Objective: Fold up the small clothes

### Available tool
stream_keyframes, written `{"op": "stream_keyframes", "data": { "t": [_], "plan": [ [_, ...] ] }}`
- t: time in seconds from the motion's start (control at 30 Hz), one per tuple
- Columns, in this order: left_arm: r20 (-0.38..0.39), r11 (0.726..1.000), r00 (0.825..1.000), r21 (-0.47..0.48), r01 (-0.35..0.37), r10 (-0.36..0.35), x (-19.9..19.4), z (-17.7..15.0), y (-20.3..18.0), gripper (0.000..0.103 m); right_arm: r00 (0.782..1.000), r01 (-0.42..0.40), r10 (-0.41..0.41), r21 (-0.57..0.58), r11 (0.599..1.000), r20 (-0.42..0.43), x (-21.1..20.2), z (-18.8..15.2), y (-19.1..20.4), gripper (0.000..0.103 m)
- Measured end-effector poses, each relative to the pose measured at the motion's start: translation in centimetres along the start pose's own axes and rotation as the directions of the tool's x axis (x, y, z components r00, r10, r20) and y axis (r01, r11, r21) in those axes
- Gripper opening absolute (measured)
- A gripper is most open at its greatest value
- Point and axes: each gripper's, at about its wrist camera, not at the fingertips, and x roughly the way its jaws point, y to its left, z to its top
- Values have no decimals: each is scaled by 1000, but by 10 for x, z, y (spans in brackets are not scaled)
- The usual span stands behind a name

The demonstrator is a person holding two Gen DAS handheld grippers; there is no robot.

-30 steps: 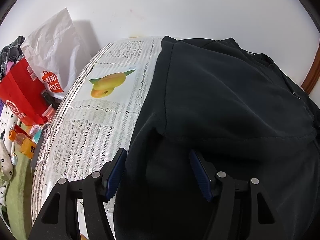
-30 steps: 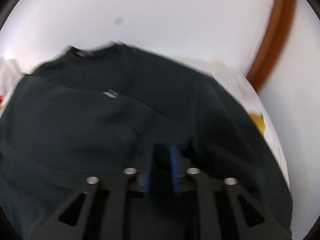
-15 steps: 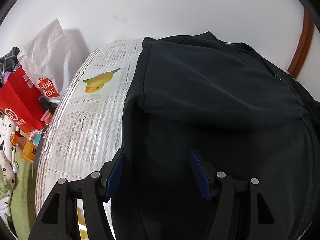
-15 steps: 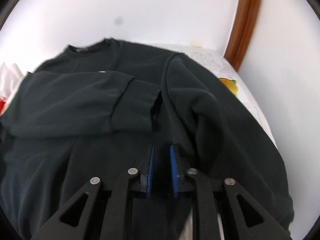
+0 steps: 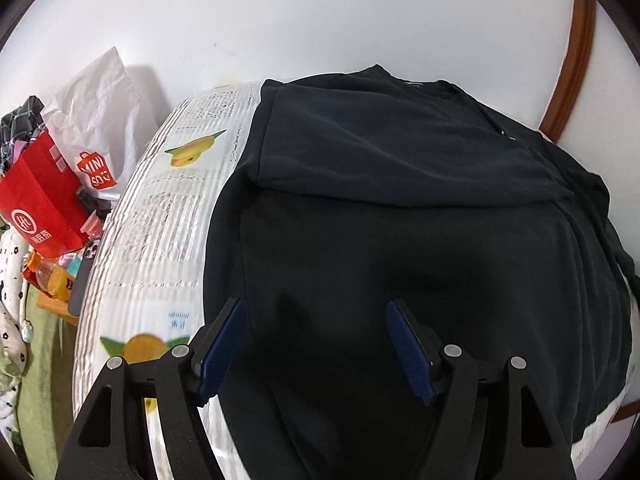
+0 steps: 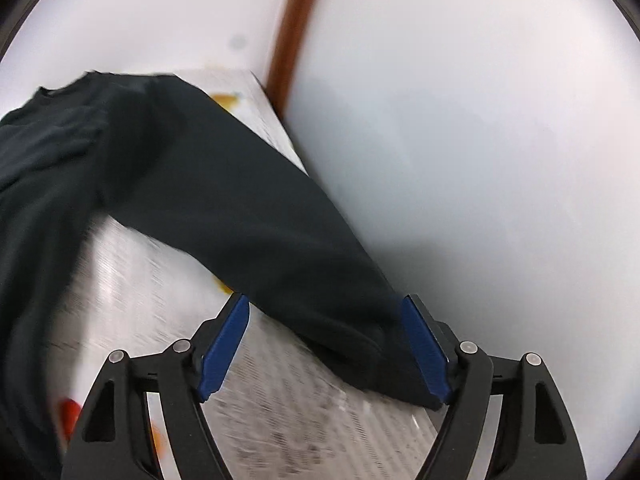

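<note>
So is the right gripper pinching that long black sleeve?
Cannot tell. In the right wrist view the right gripper is wide open around the sleeve; the cuff lies against one blue finger, but motion blur hides any contact.

Left hand-held gripper (image 5: 314, 338), right hand-held gripper (image 6: 326, 338): black triangular-cutout frames, blue ribbed finger pads (image 5: 224, 346), silver screws.

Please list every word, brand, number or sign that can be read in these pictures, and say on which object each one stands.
"MINI SO": red bag logo on the white bag.
Round white logo with Chinese characters below it, on the red bag: too small to read.
Small blue print on the tablecloth: blurred, unreadable.
Grey lines of print covering the tablecloth: unreadable in both views.
Black sweater: no readable label.
</note>
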Motion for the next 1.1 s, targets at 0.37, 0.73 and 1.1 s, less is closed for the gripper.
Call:
{"op": "stream_keyframes", "data": {
  "t": [0.37,0.73,1.1],
  "plan": [
    [4,996,1000,-79,-29,29,-5,-27,17,70,997,-74,75,89,993,-7,34,6,-10,12],
    [20,997,999,-57,-44,45,3,-37,40,70,960,-137,128,19,990,249,-89,99,43,8],
    [43,997,999,-78,-12,16,17,-47,53,71,811,-437,491,-229,870,317,-170,169,258,9]
  ]
}}
